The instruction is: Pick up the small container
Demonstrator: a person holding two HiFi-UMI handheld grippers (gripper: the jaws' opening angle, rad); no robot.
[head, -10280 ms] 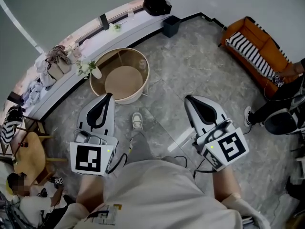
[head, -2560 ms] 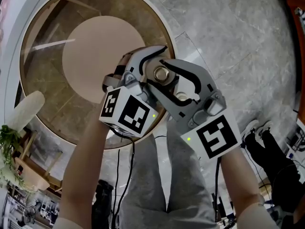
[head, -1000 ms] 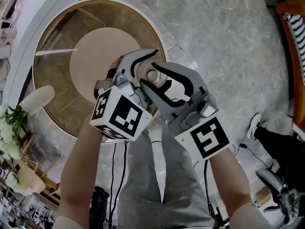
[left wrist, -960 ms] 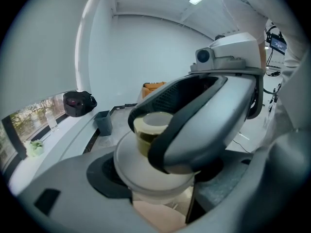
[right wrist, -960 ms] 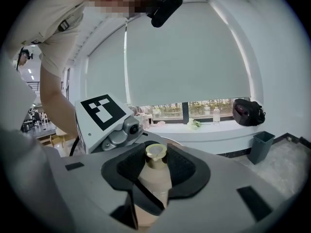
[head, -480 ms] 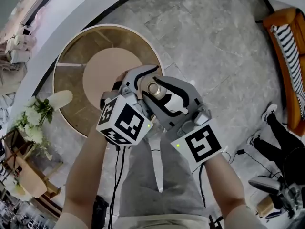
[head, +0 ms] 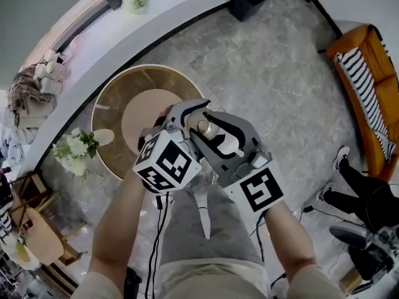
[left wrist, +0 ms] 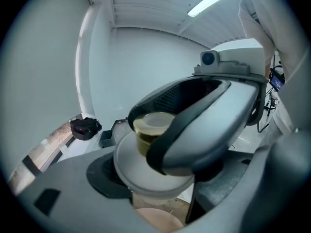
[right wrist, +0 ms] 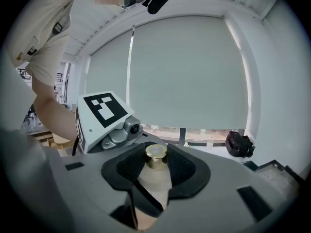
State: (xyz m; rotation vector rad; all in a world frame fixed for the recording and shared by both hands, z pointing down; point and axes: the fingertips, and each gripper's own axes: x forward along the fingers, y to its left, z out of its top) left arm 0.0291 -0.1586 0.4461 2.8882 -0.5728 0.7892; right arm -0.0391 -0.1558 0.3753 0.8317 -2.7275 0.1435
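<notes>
The small container point(head: 202, 127), a frosted bottle with a gold cap, hangs in the air above the floor, clamped between both grippers. My left gripper point(head: 184, 112) closes on it from the left and my right gripper point(head: 218, 128) from the right, their jaws crossing. In the left gripper view the gold cap point(left wrist: 153, 124) and the frosted body sit against my left gripper point(left wrist: 160, 178), with the right gripper's jaw lying over them. Seen from the right gripper view, the container point(right wrist: 155, 176) stands upright between the black pads of my right gripper point(right wrist: 156, 174).
A round wooden basket point(head: 118, 98) stands on the grey stone floor below, beside a curved white ledge point(head: 156, 23). White flowers point(head: 75, 151) are at its left. An orange sofa point(head: 365, 73), a black bin point(head: 248, 2) and another person's legs point(head: 355, 189) lie to the right.
Both grippers have risen together with the container held between them. The basket and floor now look smaller and farther below.
</notes>
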